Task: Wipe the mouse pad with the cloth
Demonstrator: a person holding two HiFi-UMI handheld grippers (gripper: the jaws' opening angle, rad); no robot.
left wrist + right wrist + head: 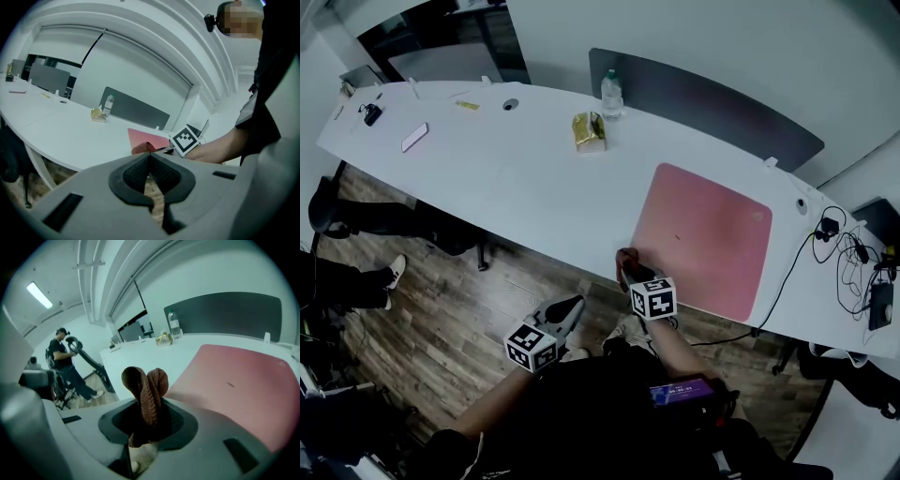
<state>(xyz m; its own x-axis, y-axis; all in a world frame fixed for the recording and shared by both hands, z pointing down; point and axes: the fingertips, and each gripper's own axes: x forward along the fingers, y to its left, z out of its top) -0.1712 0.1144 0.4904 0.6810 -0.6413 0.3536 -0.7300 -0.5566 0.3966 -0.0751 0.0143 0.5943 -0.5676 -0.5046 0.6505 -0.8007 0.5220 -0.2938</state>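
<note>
A pink mouse pad (703,239) lies on the white table (516,169) near its front edge, right of centre. My right gripper (630,272) is shut on a folded brown cloth (146,394), which sticks up between the jaws just off the pad's near left corner (243,385). In the head view the cloth (625,260) shows at the table's edge. My left gripper (567,309) hangs below the table over the floor, its jaws closed with nothing in them (149,174).
A gold-wrapped packet (589,131) and a water bottle (611,94) stand at the table's far side before a dark divider (703,103). A phone (414,137) lies far left. Cables (848,258) trail at the right end. A person stands at the left (63,362).
</note>
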